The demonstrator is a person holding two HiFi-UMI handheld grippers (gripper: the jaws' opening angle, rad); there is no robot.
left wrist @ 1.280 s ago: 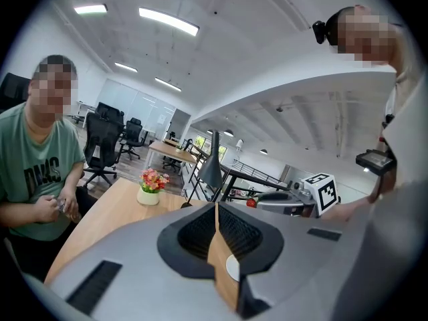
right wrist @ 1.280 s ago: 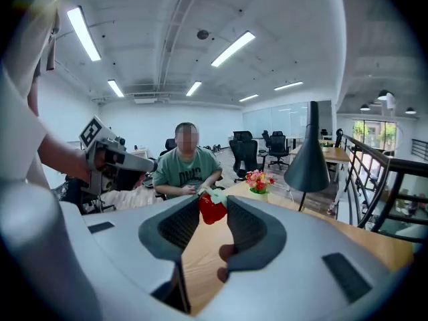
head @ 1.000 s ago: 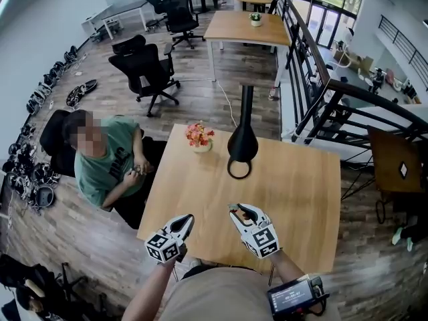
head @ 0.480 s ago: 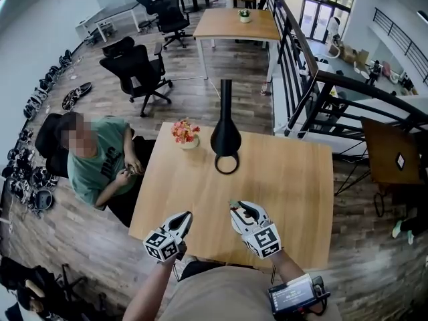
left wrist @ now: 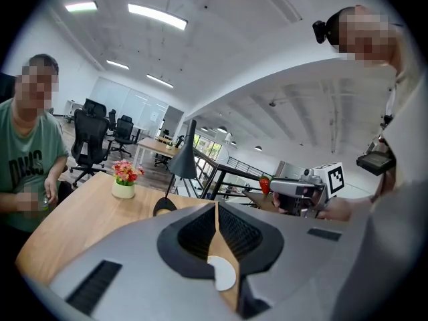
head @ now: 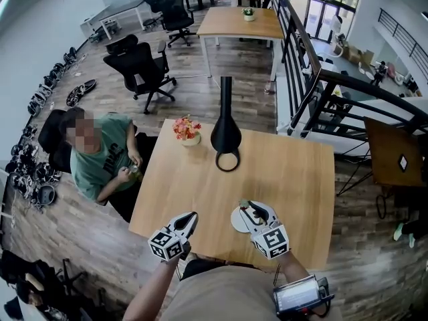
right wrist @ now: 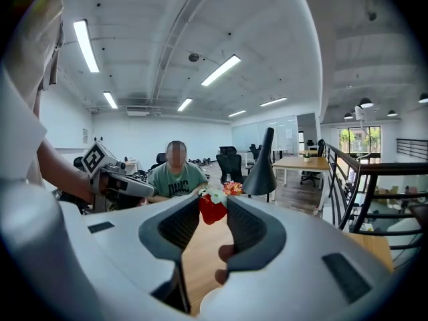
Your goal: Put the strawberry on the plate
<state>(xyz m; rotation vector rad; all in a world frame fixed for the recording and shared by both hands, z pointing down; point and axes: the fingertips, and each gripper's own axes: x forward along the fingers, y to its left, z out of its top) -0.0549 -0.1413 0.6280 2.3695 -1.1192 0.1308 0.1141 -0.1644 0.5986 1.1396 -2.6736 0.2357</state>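
A red strawberry (right wrist: 212, 207) with a green cap sits pinched between the tips of my right gripper (right wrist: 212, 209). In the head view, the right gripper (head: 246, 206) hovers over the near part of the wooden table (head: 294, 179), right above a small white plate (head: 236, 221) that it partly hides. My left gripper (head: 190, 220) is shut and empty, held to the left of the plate near the table's front edge. From the left gripper view, the strawberry (left wrist: 265, 184) shows at the tip of the right gripper.
A black cone lamp (head: 226, 134) with a ring base stands at mid table. A small pot of flowers (head: 188, 132) sits at the far left corner. A person in a green shirt (head: 100, 162) sits at the table's left side. A black railing (head: 314, 92) runs along the right.
The white plate has come into sight beside the right gripper, which shifted slightly right and toward me. The strawberry stays gripped. The left gripper has barely moved.
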